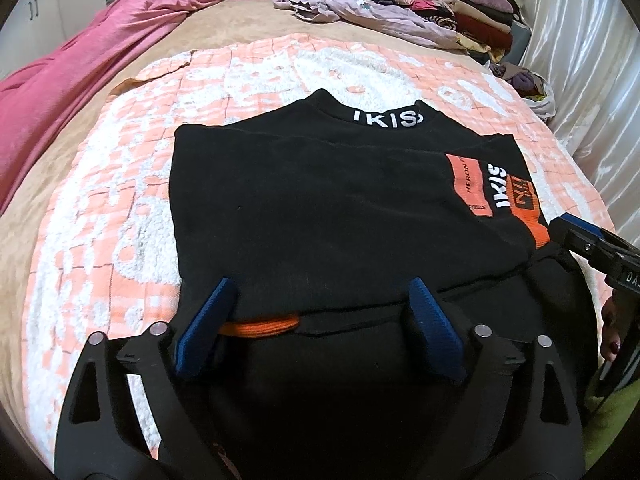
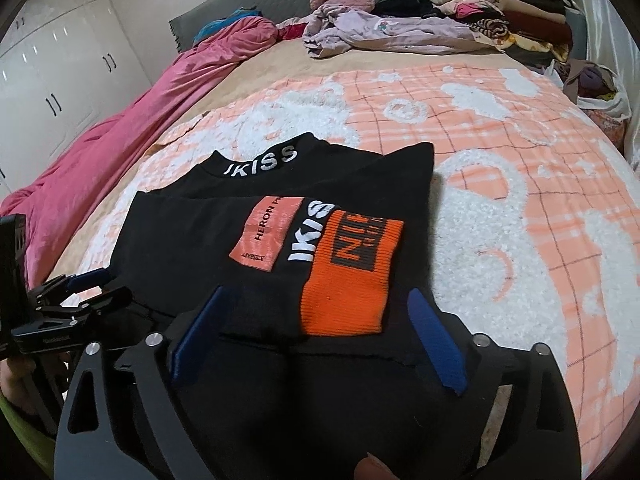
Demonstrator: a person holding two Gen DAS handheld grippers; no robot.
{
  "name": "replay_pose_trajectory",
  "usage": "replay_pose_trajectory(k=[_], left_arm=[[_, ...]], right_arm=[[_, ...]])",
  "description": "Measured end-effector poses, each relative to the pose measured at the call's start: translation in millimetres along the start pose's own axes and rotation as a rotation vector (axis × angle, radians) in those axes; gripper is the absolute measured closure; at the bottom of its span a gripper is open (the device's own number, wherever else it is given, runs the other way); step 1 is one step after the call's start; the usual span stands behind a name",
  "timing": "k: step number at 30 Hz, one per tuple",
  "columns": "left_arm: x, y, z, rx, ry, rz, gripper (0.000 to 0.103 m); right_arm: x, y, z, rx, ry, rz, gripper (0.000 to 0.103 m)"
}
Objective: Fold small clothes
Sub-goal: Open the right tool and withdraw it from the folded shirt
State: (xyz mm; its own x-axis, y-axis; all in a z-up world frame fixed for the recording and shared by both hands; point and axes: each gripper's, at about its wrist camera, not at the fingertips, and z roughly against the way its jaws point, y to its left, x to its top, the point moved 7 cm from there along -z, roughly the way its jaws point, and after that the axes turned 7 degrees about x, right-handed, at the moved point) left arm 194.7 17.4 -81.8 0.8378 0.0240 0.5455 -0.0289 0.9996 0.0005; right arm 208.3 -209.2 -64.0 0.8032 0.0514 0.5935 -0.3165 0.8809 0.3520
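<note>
Left wrist: left hand-held gripper (image 1: 320, 320) low over black sweater (image 1: 320, 208) hem, fingers apart; right hand-held gripper (image 2: 316, 336) likewise.

The black sweatshirt (image 2: 192, 240) was soft matt knit with a ribbed orange cuff (image 2: 352, 276) and a slightly shiny woven patch (image 2: 266, 236). The peach-and-white blanket (image 2: 500, 208) looked fluffy. The pink quilt (image 1: 60, 92) was velvety, the curtain (image 1: 580, 60) satiny.
</note>
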Motion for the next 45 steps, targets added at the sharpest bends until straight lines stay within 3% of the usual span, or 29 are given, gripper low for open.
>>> replay_pose_trajectory(k=[6, 16, 28, 36, 45], left_arm=[[1, 6, 13, 0.003, -0.015, 0.026, 0.01], [0, 19, 44, 0.003, -0.069, 0.062, 0.01], [-13, 29, 69, 0.001, -0.096, 0.07, 0.01], [-25, 31, 84, 0.002, -0.117, 0.061, 0.01], [-44, 40, 94, 0.019, -0.123, 0.049, 0.01]], right_arm=[[0, -4, 13, -0.019, -0.039, -0.013, 0.007], [-4, -7, 50, 0.004, -0.105, -0.046, 0.005], [-10, -32, 127, 0.004, -0.211, -0.102, 0.005], [-28, -31, 161, -0.013, -0.223, -0.074, 0.004], [-51, -19, 170, -0.03, -0.194, -0.029, 0.004]])
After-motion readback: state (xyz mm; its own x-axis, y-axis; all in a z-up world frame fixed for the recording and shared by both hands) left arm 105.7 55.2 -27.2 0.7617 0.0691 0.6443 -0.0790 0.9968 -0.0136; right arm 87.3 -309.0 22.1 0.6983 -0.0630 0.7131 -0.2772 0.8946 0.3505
